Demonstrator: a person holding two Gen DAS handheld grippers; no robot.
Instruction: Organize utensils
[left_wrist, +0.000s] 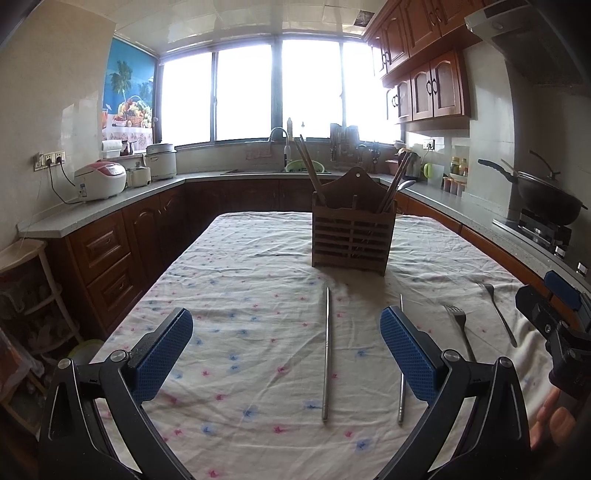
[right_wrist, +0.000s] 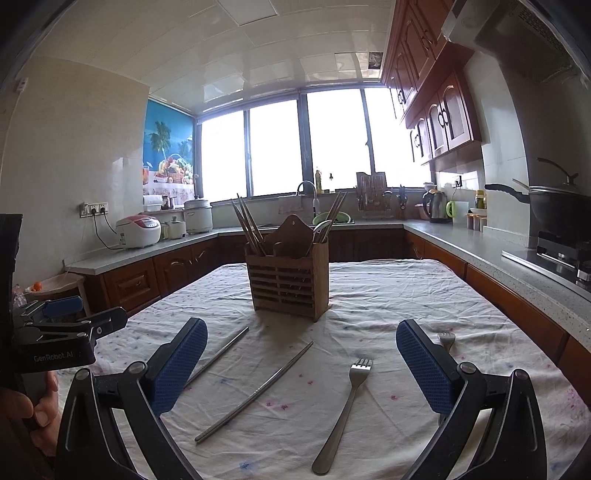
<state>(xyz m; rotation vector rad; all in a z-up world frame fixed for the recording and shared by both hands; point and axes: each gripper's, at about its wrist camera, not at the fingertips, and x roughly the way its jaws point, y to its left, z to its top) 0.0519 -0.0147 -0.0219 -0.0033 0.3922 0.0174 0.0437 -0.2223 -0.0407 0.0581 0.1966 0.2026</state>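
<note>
Wooden utensil holder (left_wrist: 352, 230) upright on the flower-print tablecloth (left_wrist: 240, 314), toward the far end of the table; wooden chopsticks (left_wrist: 309, 171) leaning out of its left compartment, more chopsticks and a spoon (left_wrist: 405, 183) out of its right one

In front of the holder, on the near side, flat on the cloth: two metal chopsticks, the left chopstick (left_wrist: 327, 354) running straight toward the holder, the right chopstick (left_wrist: 402, 391) parallel beside it, apart, partly hidden behind a blue pad

To the right of the holder and nearer than it: two forks lying tines toward the holder, near fork (right_wrist: 345, 410) in plain sight between the right tool's pads, far fork (left_wrist: 496, 314) farther right, well apart from the chopsticks

Left gripper (left_wrist: 286, 360) spread wide, empty, hovering above the cloth on the near side of the holder, the left chopstick lying between its pads below

Right gripper (right_wrist: 301, 369) likewise spread wide and holding nothing, low over the cloth, near fork and one chopstick framed between its blue pads (right_wrist: 424, 369)

Behind the holder: sink, windows, rice cooker (left_wrist: 100, 181) on the counter to its left, wok (left_wrist: 546, 195) on the stove to its right
</note>
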